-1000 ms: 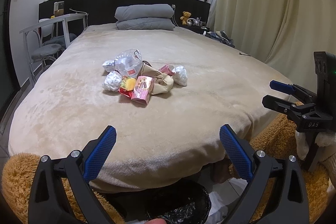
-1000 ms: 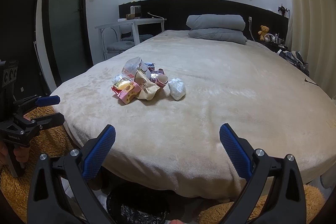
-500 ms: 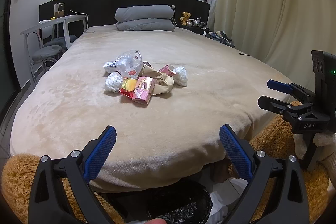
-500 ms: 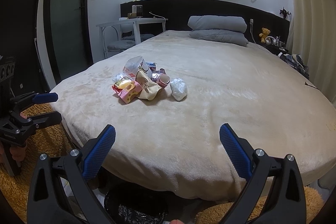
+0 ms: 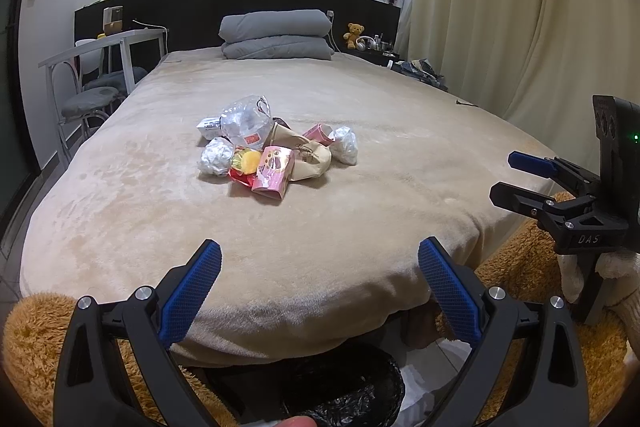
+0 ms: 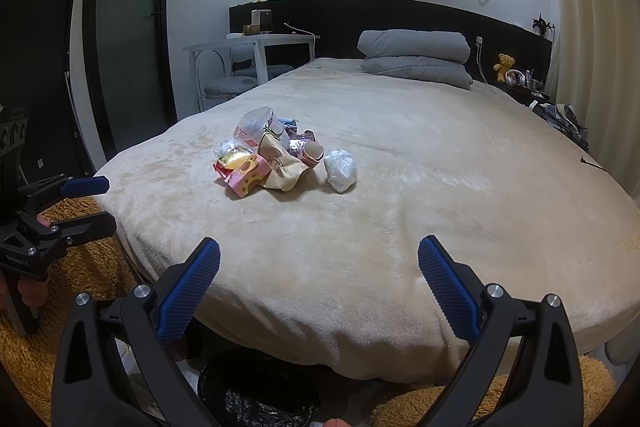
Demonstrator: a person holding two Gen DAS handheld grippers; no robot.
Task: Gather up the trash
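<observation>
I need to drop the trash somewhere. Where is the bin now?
The bin, lined with a black bag, stands on the floor at the foot of the bed, low in both views, just below the open grippers.

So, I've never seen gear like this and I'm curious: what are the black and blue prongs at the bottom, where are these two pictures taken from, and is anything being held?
There is no robot here. A person holds a two-finger tool in each hand, and each tool carries a wide-angle camera looking forward along its blue-padded fingers.

The left tool fills the bottom of its own picture; the right tool shows at that picture's right edge. The other picture is the right tool's view, with the left one at its left edge.

Both tools are open and hold nothing.

On the bed lies a pile of trash: crumpled bags, wrappers, a pink carton. A black-lined bin stands on the floor at the foot of the bed.
</observation>
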